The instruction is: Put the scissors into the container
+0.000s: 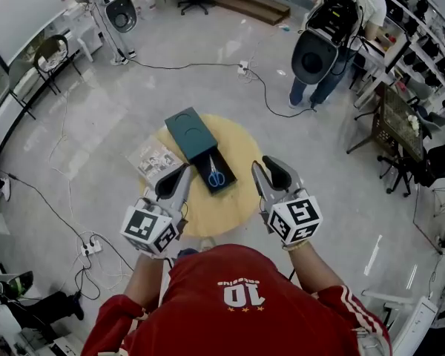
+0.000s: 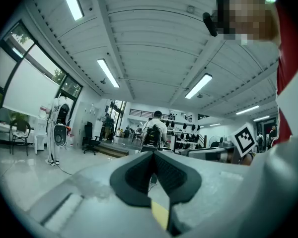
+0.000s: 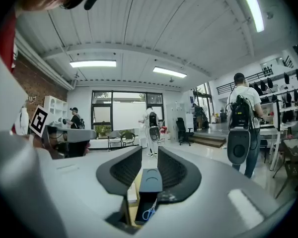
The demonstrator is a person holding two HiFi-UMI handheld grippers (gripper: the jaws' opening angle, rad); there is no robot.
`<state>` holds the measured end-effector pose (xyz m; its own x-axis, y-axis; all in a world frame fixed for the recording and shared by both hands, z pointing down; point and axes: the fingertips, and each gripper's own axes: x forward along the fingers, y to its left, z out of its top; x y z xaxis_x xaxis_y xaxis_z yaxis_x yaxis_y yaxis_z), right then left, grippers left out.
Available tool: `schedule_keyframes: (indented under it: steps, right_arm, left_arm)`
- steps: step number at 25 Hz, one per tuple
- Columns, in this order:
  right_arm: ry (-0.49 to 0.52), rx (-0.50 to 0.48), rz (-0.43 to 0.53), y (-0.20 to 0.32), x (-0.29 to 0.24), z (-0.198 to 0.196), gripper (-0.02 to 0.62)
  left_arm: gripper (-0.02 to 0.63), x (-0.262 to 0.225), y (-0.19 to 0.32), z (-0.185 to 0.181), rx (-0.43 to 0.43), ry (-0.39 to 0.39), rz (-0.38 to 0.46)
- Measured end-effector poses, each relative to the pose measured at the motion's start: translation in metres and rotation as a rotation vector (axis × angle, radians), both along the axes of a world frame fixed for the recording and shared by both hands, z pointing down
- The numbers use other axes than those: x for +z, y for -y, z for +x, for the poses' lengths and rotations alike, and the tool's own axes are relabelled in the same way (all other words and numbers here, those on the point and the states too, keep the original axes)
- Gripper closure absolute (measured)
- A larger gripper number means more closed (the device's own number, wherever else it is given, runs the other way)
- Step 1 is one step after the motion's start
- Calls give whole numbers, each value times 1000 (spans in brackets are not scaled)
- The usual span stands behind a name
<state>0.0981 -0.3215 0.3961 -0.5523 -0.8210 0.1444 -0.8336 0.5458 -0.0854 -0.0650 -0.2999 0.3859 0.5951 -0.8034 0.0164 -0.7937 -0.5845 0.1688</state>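
The blue-handled scissors [image 1: 216, 176] lie inside the open near end of the dark teal rectangular container [image 1: 226, 163], whose far end is covered by a teal lid [image 1: 189, 130]. The container sits slantwise near the middle of the round light wooden desk [image 1: 245, 143].

Both tools hang above the near edge of the desk, one on either side of the container and touching nothing. The left tool [image 1: 179, 175] is just left of the open end, and in the left gripper view its jaws [image 2: 153, 155] are closed together with nothing between them. The right tool [image 1: 265, 170] is a little further off on the right. Its jaws stand narrowly apart and empty, and the right gripper view shows the container [image 3: 150, 180] and scissors [image 3: 149, 212] through the gap.

A pale printed leaflet [image 1: 157, 162] lies at the desk's left edge, beside the container and just beyond the left tool. Nothing lies between either tool and the scissors. A black cable [image 1: 200, 67] trails over the floor beyond the desk.
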Motion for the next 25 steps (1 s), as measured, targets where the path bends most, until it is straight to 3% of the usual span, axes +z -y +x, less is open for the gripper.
schedule_keyframes:
  steps: [14,25]
  right_arm:
    - [86,-79,68,-33,-43,9,572]
    - [91,-61,90,-40,-53,17,604]
  left_arm:
    - [604,-23,-32,22,-41,-1,44]
    - [604,-36,-39,25,-55,28,73]
